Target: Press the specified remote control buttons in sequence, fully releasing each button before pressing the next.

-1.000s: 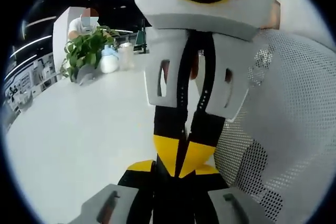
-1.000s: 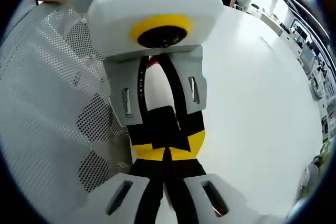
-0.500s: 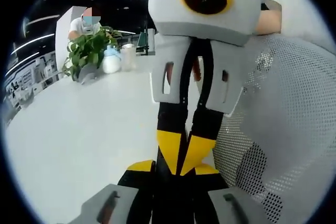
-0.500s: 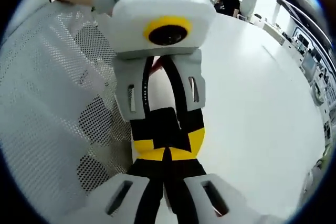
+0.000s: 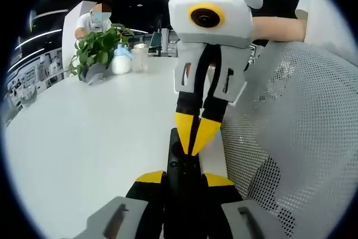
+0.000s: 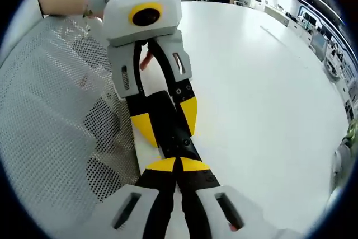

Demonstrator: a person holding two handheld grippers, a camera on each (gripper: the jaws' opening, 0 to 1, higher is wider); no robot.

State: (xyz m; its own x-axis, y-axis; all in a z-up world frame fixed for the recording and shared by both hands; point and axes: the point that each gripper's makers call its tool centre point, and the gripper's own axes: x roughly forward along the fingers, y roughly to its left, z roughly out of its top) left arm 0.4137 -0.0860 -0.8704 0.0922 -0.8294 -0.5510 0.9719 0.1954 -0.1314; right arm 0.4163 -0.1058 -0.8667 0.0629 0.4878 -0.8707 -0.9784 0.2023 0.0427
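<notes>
the slim black plastic remote control [image 6: 168, 127] lies on the white table [image 6: 268, 93], clamped by the left gripper [image 6: 162, 130]. right gripper [image 5: 193, 141]: jaws together, empty, tips over it. press squarely, release fully.

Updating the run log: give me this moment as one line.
left gripper: shut on remote | right gripper: shut, tips at remote face | press: apparently in contact | surface: white table

White table [image 5: 84, 138], black remote [image 6: 168, 127], yellow-tipped black-and-white left gripper [image 6: 164, 127], green plant [image 5: 95, 48].
</notes>
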